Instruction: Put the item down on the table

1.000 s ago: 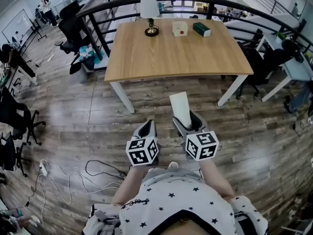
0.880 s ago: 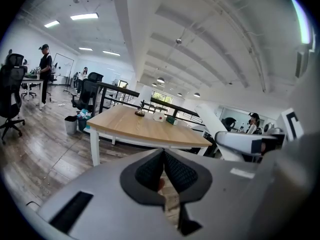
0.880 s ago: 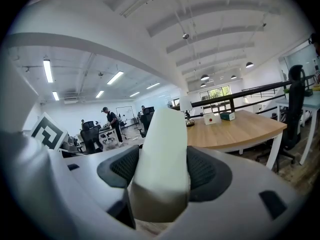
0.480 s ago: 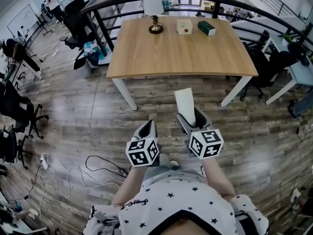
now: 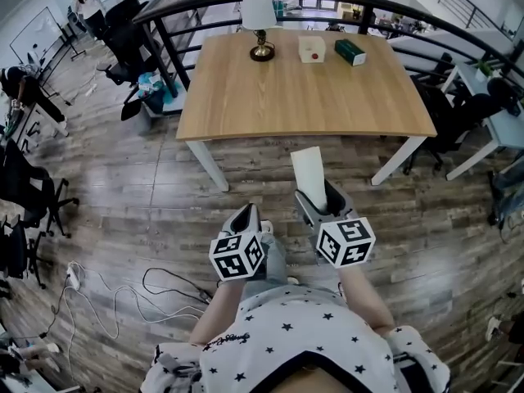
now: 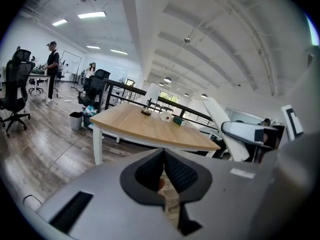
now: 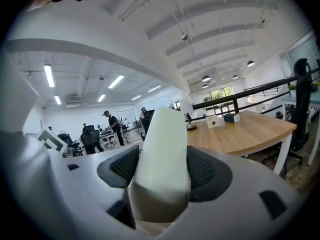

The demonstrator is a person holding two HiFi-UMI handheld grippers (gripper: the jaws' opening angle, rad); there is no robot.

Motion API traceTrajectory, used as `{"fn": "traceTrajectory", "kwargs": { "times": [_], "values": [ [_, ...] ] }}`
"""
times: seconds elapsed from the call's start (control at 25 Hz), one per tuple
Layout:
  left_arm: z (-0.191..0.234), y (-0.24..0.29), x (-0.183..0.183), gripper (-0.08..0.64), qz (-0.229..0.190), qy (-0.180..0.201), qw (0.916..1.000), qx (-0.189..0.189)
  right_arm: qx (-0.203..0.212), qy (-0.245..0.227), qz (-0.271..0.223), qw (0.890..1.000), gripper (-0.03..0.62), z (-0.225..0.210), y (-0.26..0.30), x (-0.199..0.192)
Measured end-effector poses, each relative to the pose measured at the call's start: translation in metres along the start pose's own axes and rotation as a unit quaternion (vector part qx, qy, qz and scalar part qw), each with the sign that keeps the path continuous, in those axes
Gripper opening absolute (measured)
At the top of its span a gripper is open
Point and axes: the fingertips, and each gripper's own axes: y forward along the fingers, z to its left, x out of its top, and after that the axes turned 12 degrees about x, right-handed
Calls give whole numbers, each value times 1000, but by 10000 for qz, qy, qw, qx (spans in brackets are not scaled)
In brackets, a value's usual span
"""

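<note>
One pale block (image 7: 162,149) in R gripper (image 7: 163,170).

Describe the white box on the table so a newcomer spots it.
Find the wooden table; three things line its far edge. The white box sits in the middle, between the lamp on the left and the dark green box on the right. Only it bears a red dot.

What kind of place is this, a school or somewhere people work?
Most likely a big open office: black rolling chairs, a whiteboard and a wooden table with a lamp.
</note>
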Motion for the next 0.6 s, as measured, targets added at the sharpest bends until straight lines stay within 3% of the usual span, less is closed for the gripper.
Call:
{"fn": "traceTrajectory", "kwargs": {
  "times": [0.6],
  "values": [
    [15, 140, 90, 12, -1, -60, 9997, -225, -136, -75, 15, 9999, 295, -78, 130, 57]
  ]
}}
